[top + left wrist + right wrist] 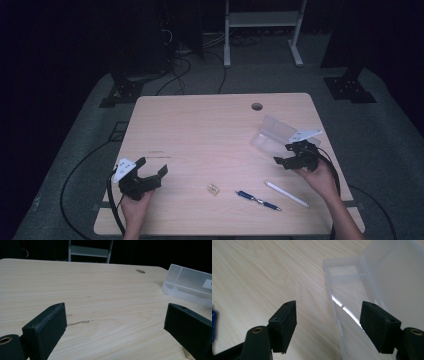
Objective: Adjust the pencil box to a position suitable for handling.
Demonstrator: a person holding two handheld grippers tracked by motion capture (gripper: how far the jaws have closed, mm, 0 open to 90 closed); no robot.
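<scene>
The left gripper [151, 169] is held low near the front-left corner of the pale wooden table [200, 130], its jaws spread wide with nothing between them. Along the front edge, from left to right, a small brass-coloured pencil sharpener [214, 189], a dark blue pen with a silver clip [258, 200] and a white pen [286, 194] are laid out, well apart from one another. Toward the right edge, the clear plastic pencil case [272, 134] is seen lying open, its hinged lid folded back and its tray [347, 297] apparently bare. The right gripper [289, 154] is held just in front of the case, jaws wide, nothing gripped; in the right gripper view the tray's near wall is framed between them.

The step in hand is judged to be packing the loose items into the case. It would be done well if the case were steadied at its wall or left square and each pen were gripped mid-barrel, then lowered lengthwise into the tray. Little stands in the way; the light case may slide if nudged, and the round pens may roll.
</scene>
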